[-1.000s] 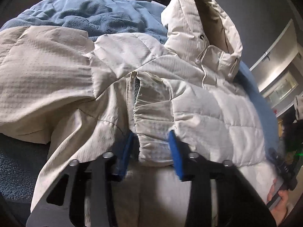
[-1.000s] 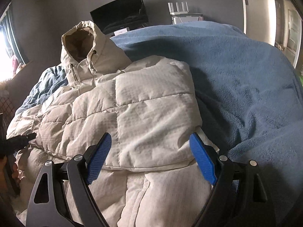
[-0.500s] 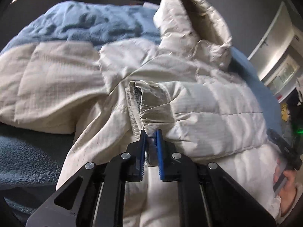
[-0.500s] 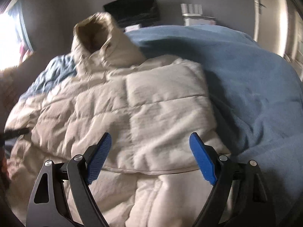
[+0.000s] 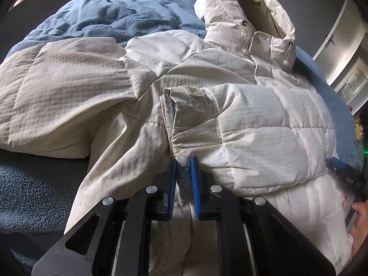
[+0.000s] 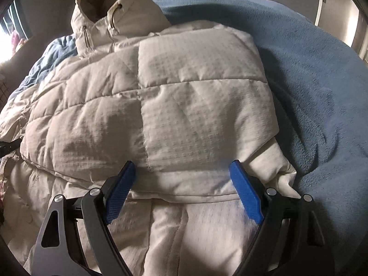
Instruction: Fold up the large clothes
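A cream quilted hooded jacket point(image 5: 264, 124) lies spread on a blue blanket, its hood point(image 6: 108, 7) at the far end. One sleeve point(image 6: 184, 105) is folded across the chest. In the left wrist view my left gripper point(image 5: 183, 170) pinches the gathered sleeve cuff point(image 5: 193, 124) between its blue pads; the jaws are opening slightly, with fabric still between them. My right gripper point(image 6: 182, 170) stands open over the near edge of the folded sleeve, nothing squeezed between its fingers. It also shows at the right edge of the left wrist view as the right gripper point(image 5: 345, 174).
The blue fleece blanket point(image 6: 310, 80) covers the bed to the right and behind the jacket. The other sleeve point(image 5: 57, 96) lies stretched out to the left. A person's hand point(image 5: 358, 218) holds the right tool. A dark wall, a screen and a door stand behind.
My left gripper's jaws went from open around the cuff to pinched on it. The right gripper sank closer to the folded sleeve, still open.
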{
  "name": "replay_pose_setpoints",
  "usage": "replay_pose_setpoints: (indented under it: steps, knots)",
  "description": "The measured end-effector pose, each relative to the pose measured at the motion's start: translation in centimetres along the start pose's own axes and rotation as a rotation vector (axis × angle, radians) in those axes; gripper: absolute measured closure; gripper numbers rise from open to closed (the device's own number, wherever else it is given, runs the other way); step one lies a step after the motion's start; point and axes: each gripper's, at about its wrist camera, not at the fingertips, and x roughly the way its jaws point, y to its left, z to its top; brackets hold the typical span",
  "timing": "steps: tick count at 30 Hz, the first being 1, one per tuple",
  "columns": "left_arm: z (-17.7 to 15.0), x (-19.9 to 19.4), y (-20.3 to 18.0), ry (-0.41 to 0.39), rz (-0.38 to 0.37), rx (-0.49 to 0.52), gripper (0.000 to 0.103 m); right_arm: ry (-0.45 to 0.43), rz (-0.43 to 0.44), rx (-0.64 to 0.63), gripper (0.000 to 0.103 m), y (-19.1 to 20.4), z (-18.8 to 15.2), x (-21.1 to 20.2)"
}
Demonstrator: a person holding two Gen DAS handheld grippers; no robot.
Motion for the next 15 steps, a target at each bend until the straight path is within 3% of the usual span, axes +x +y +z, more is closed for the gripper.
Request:
replay_pose_setpoints:
  steps: [3, 8, 12, 13, 15]
  knots:
    - [0.0, -0.5, 0.0, -0.019, -0.007, 0.000, 0.087, -0.002, -0.014, -0.008, 0.022, 0.2, 0.0, -0.1]
    - [0.1, -3.1, -0.2, -0.133, -0.033, -0.002, 0.072, -0.052, -0.025, -0.010, 0.022, 0.5, -0.1, -1.2]
    - [0.1, -4.8, -2.7, -0.234, -0.006, 0.119, 0.040, -0.103, -0.032, -0.033, 0.022, 0.9, -0.2, -2.2]
    - [0.1, -4.7, -3.3, -0.238, -0.004, 0.149, 0.034, -0.116, -0.032, -0.042, 0.022, 1.0, -0.2, -2.4]
    - [-0.1, -4.2, -4.7, -0.230, 0.001, 0.211, 0.031, -0.140, -0.031, -0.055, 0.022, 1.3, -0.1, -2.8]
